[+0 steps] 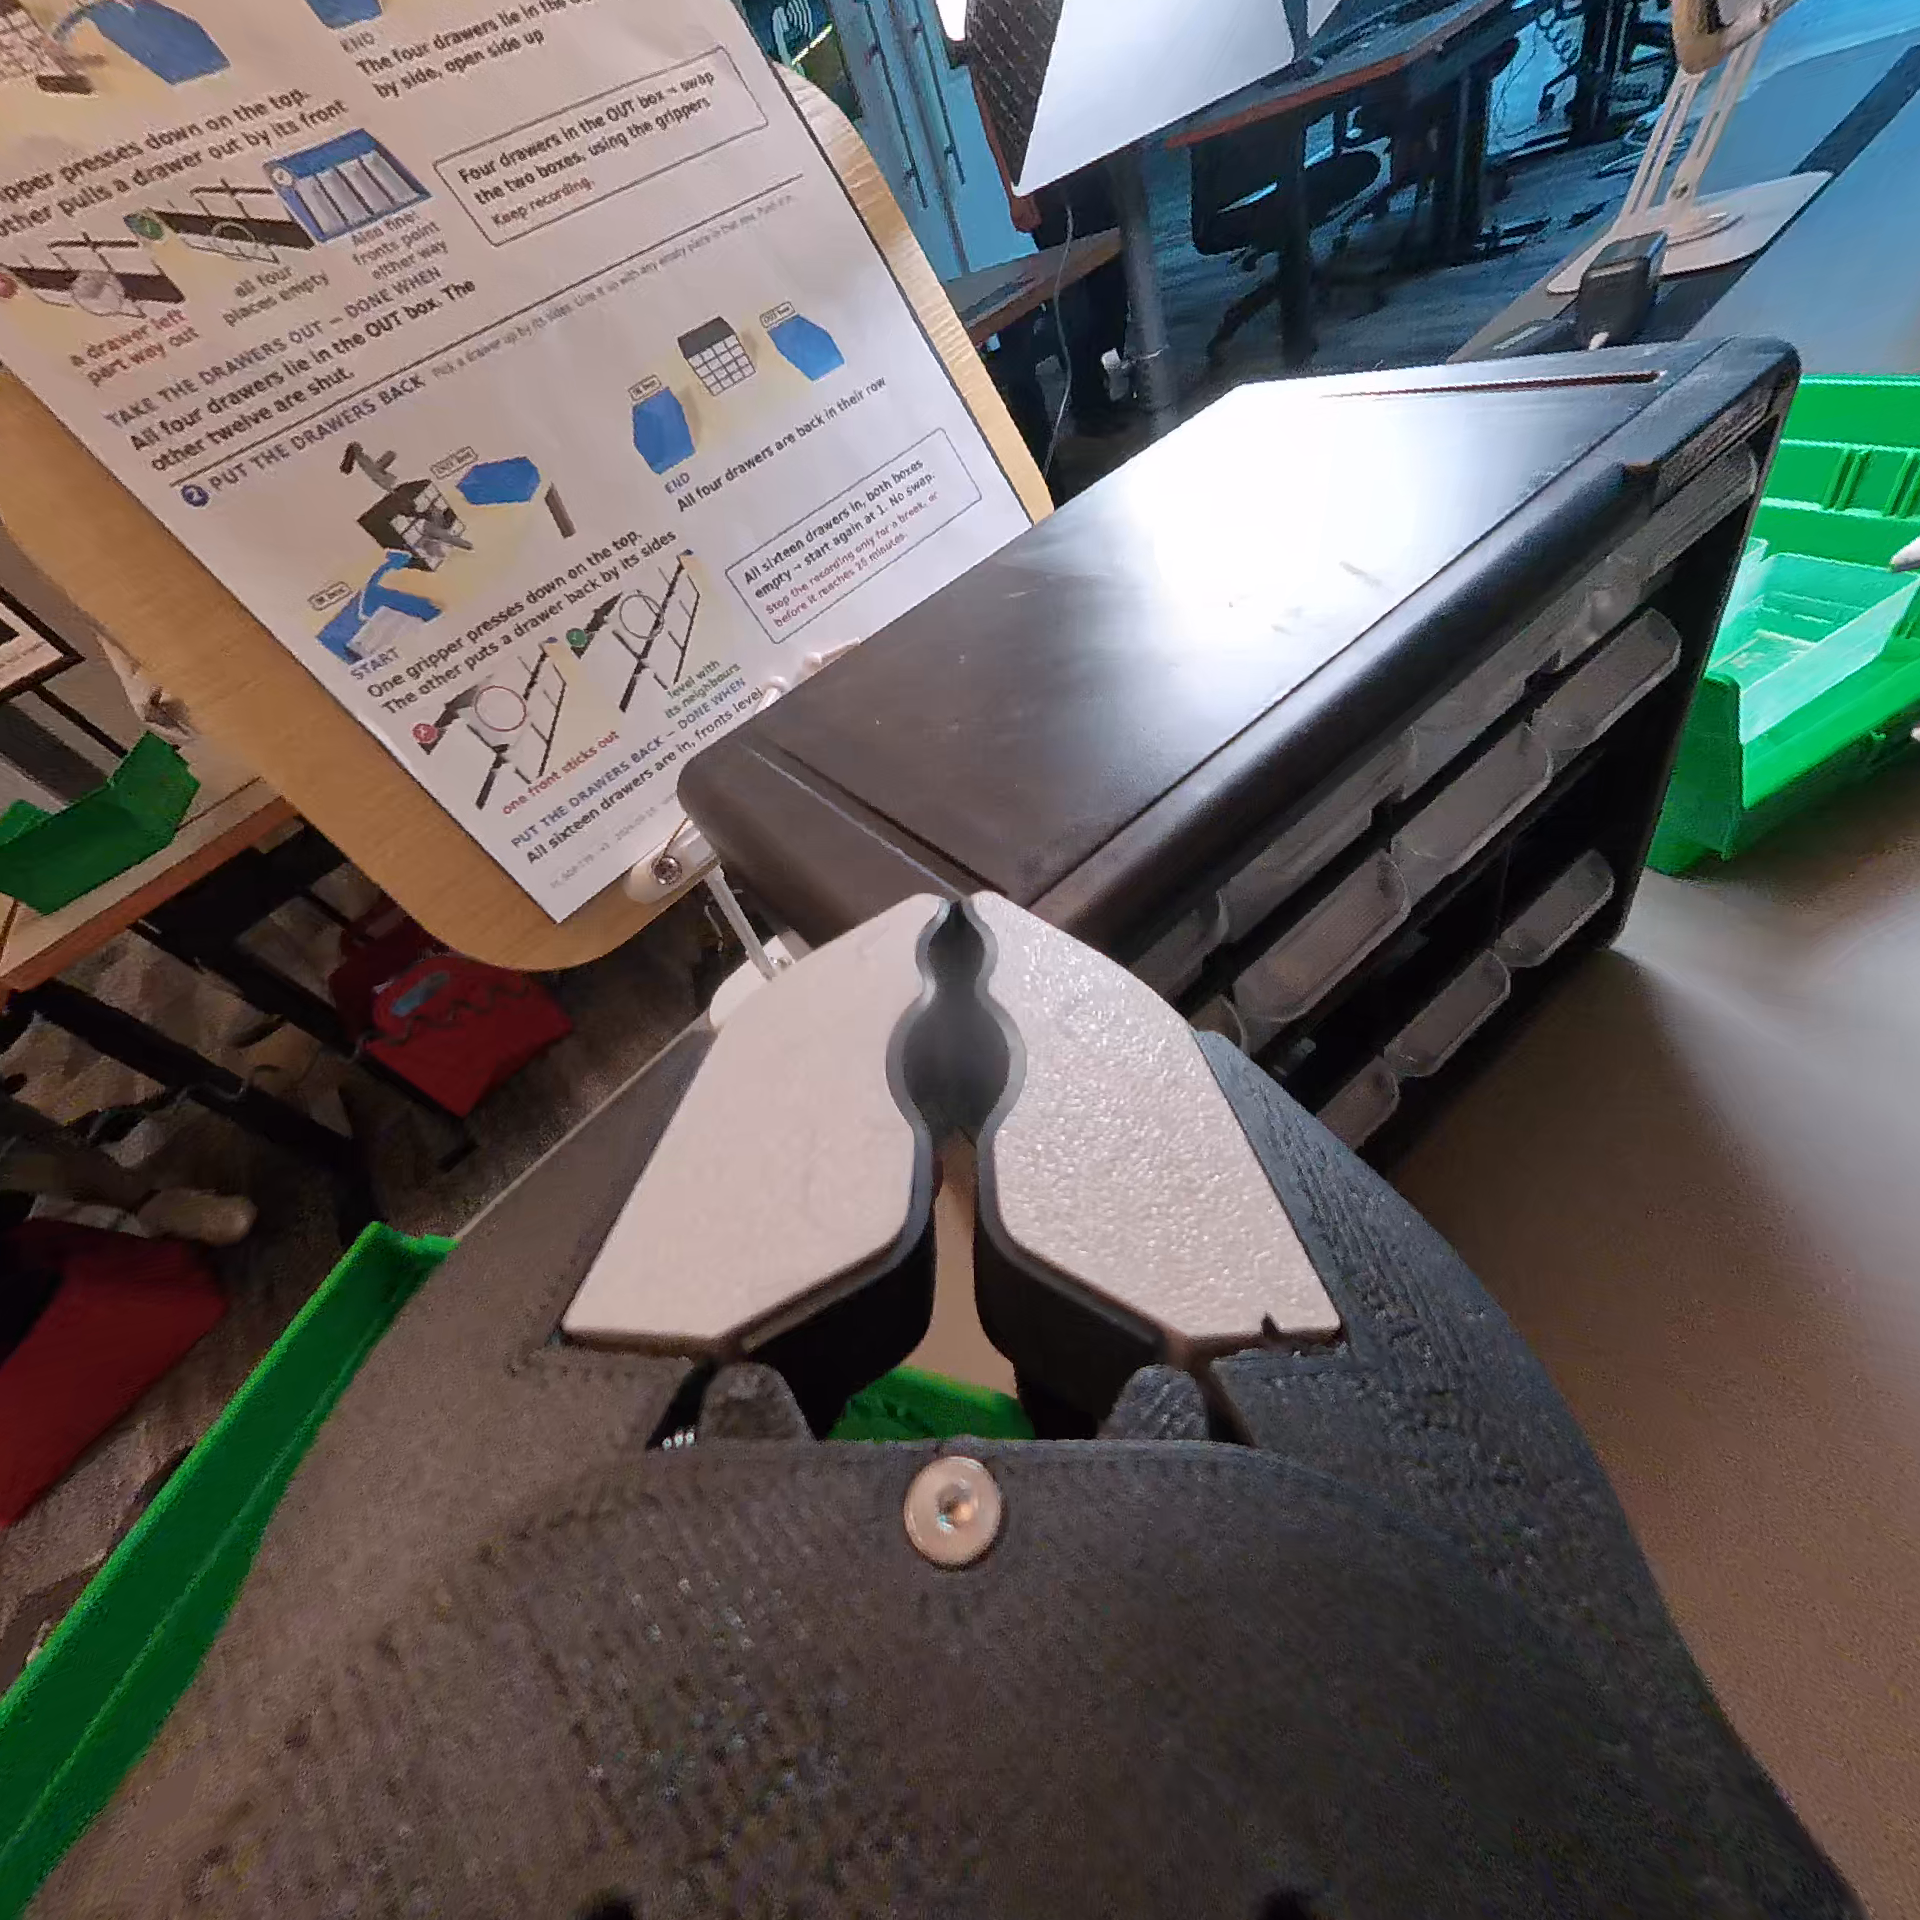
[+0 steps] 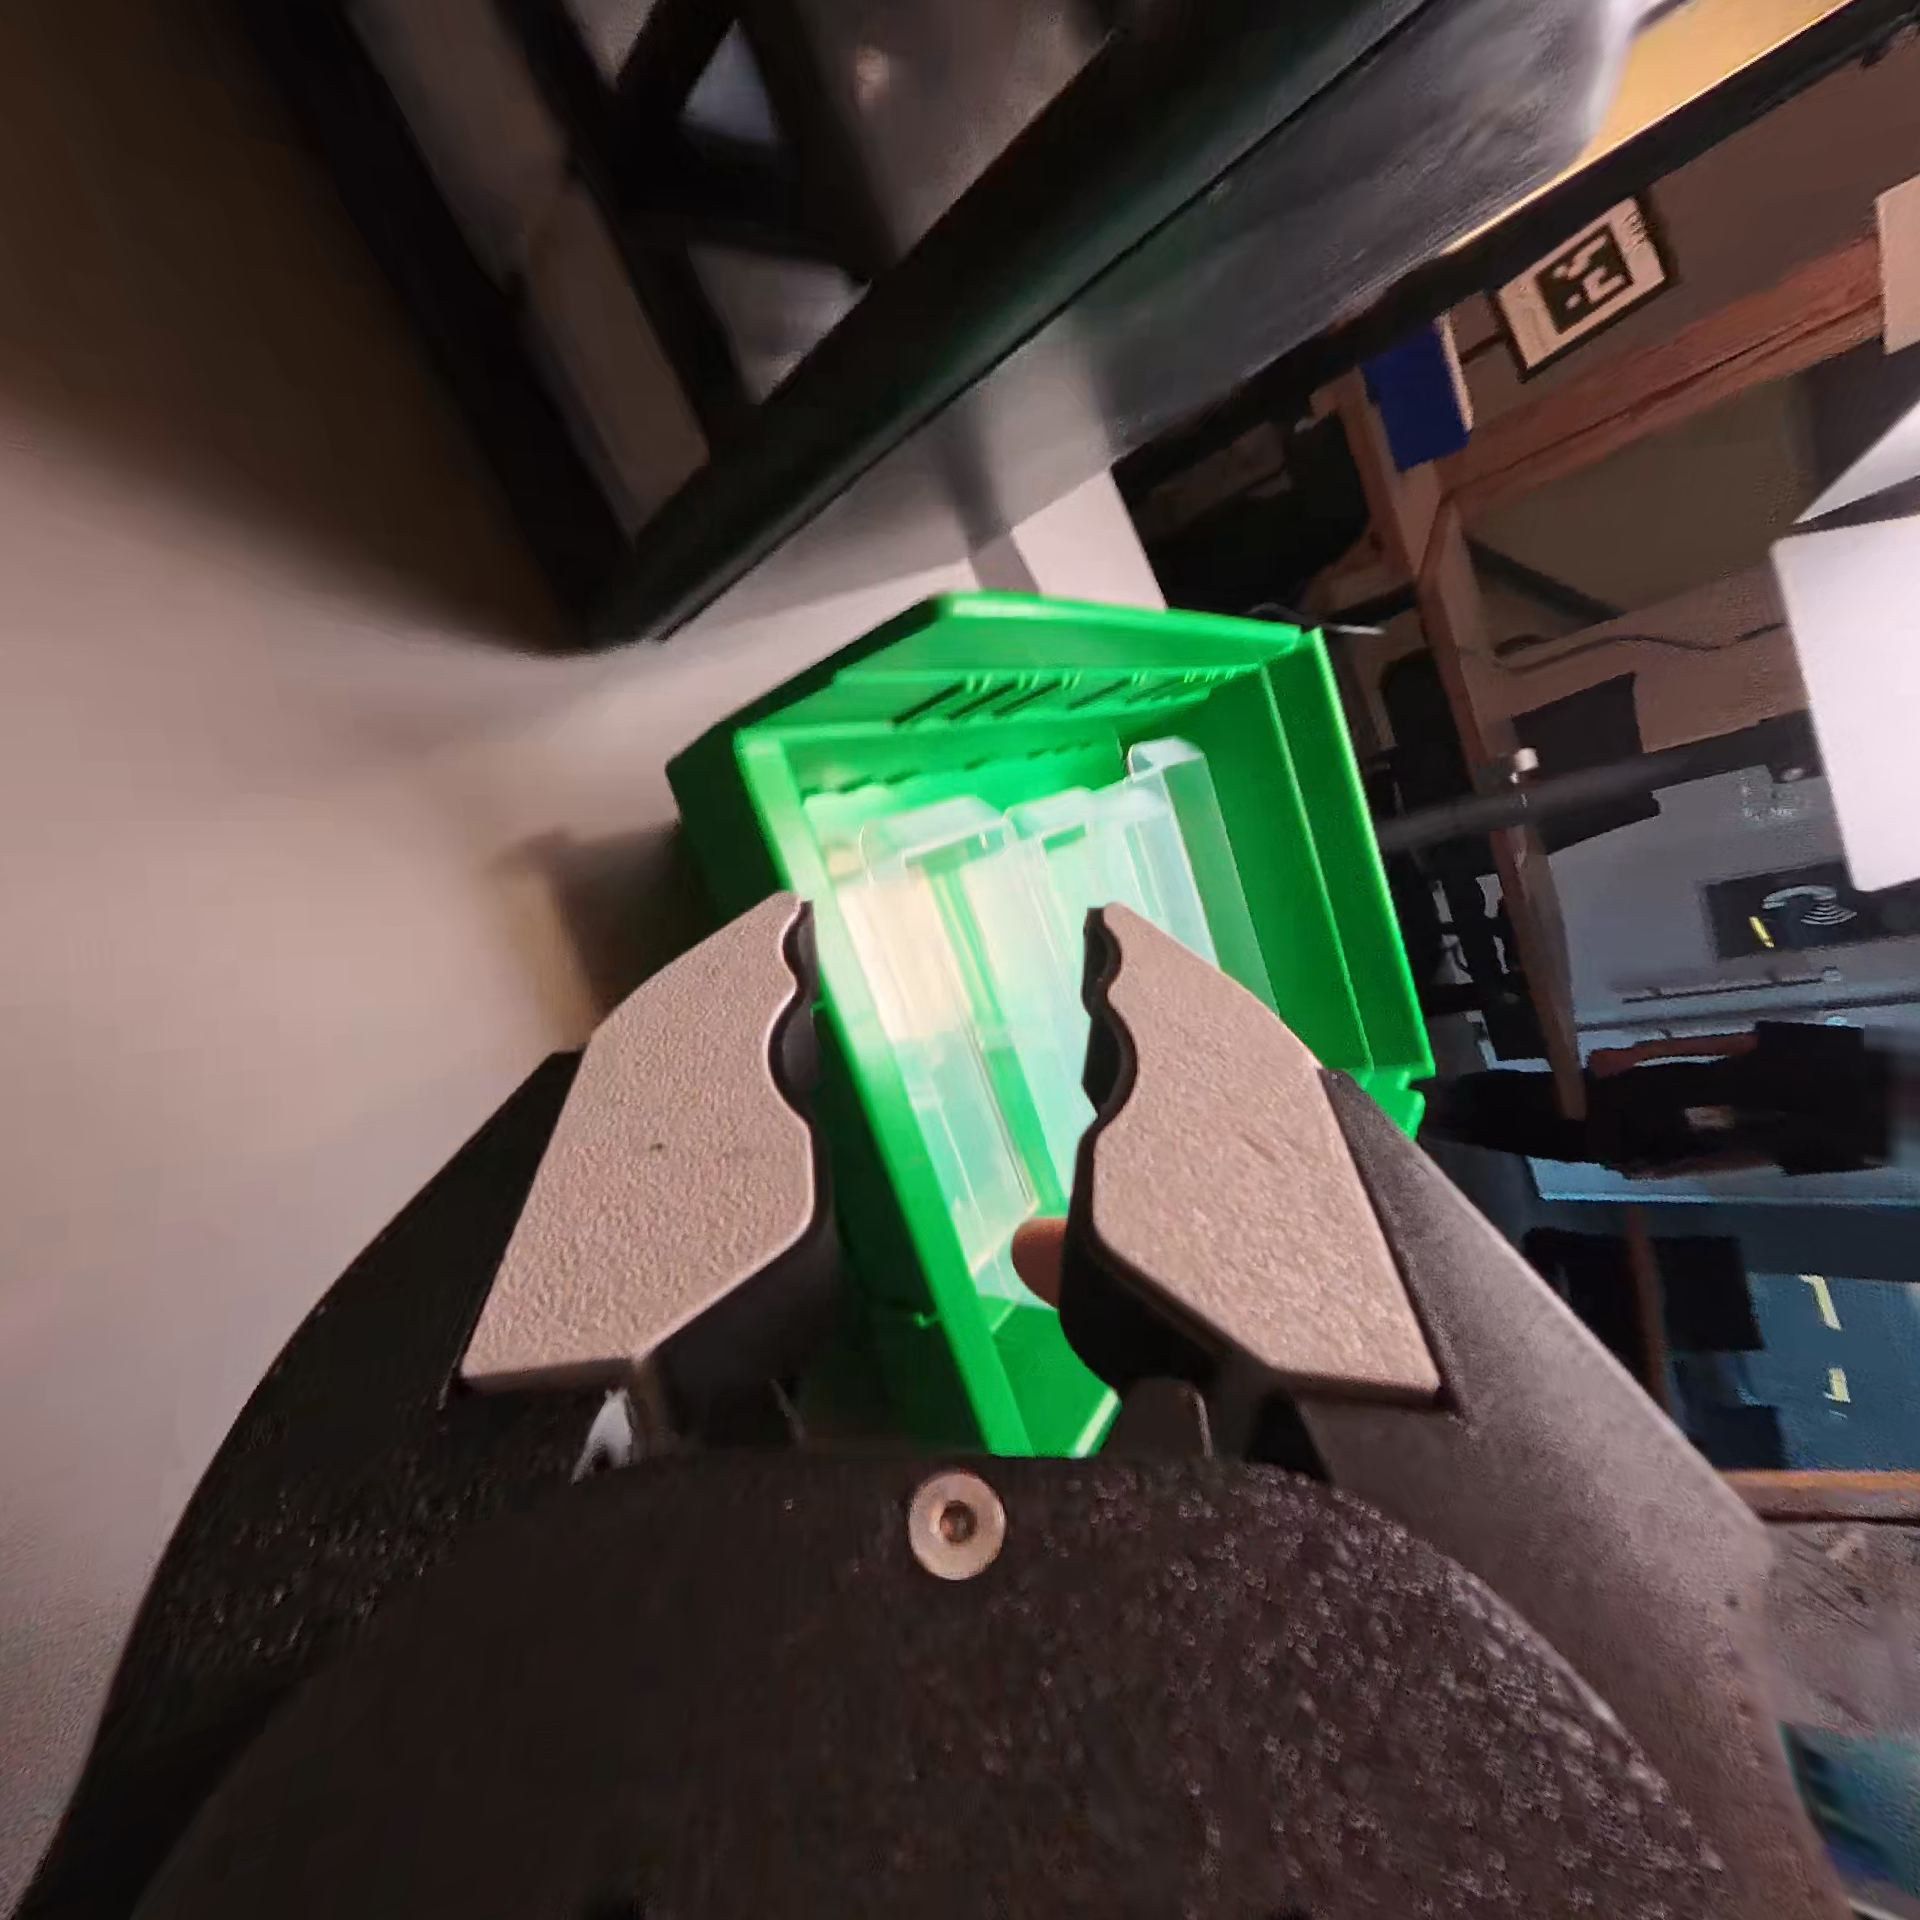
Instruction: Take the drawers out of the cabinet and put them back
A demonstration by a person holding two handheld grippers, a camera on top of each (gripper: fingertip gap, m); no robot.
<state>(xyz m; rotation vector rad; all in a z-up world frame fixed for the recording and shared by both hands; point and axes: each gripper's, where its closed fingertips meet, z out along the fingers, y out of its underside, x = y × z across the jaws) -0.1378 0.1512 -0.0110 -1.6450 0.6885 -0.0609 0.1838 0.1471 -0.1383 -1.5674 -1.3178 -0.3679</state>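
Note:
The black cabinet (image 1: 1195,623) stands on the table, its front with clear drawers (image 1: 1320,935) facing right; some slots show dark and empty. My left gripper (image 1: 956,914) is shut and empty, its tips by the cabinet's near top corner; I cannot tell if they touch. In the right wrist view, a green bin (image 2: 1340,862) holds clear drawers (image 2: 914,1039) lying side by side. My right gripper (image 2: 945,935) is open above the bin, with one drawer seen between its fingers. The cabinet (image 2: 831,260) is above and behind in this tilted view.
A printed instruction poster (image 1: 520,416) on a wooden board stands left of the cabinet. The green bin with drawers (image 1: 1818,675) lies right of the cabinet. A second green bin (image 1: 260,1455) is at my lower left. The beige table (image 1: 1662,1299) extends in front. Shelving (image 2: 1507,520) stands behind.

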